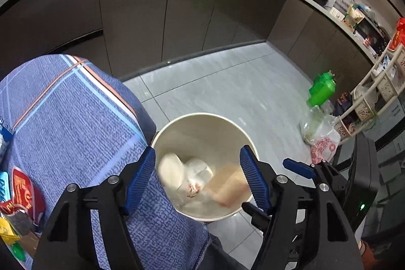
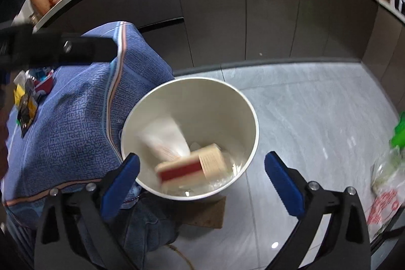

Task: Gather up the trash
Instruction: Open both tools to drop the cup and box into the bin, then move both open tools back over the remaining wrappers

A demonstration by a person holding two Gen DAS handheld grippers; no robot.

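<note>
Both hand-held grippers [image 1: 198, 175] [image 2: 202, 184] agape above bin rim [image 2: 253, 118].

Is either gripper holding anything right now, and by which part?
Nothing. The left gripper and right gripper are open over the white round bin.

One white bin [image 2: 249, 115]; one red-striped carton [image 2: 192, 166] inside; two grippers, left [image 1: 198, 177], right [image 2: 202, 181]; one blue tablecloth [image 2: 76, 118].
</note>
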